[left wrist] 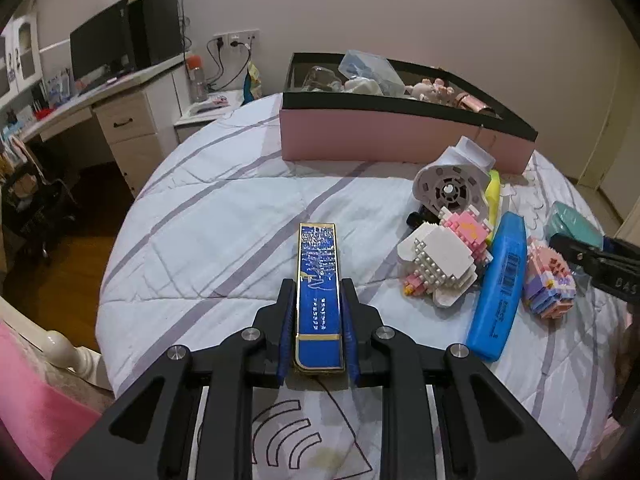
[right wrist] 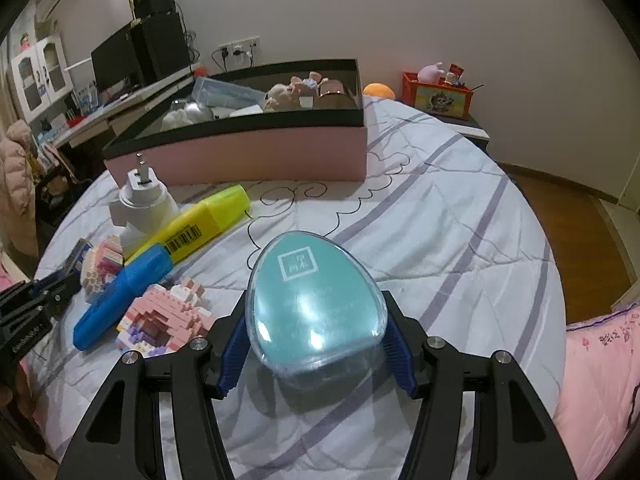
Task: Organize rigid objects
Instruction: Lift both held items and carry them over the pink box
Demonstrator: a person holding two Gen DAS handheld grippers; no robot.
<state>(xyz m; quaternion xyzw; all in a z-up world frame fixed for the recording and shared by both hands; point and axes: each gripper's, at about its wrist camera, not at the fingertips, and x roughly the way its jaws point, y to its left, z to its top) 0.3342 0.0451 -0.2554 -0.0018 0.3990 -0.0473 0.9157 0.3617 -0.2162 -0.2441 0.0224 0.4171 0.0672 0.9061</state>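
Flat blue gold-edged rectangular case (left wrist: pixel 319 296), on the striped quilt (left wrist: pixel 224 216), clamped lengthwise by the closed left gripper (left wrist: pixel 319 308). Right gripper (right wrist: pixel 316 344), half spread, grips a teal egg-shaped plastic case (right wrist: pixel 316 304). Pink open box (right wrist: pixel 248 152) stands beyond.

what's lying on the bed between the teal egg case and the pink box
Only bare quilt with its stripes and black squiggle lies between the egg case and the pink box, seen in the right wrist view.

The left gripper (left wrist: pixel 318 312) clamps a blue gold-edged case (left wrist: pixel 319 296) above the quilt (left wrist: pixel 208 216).
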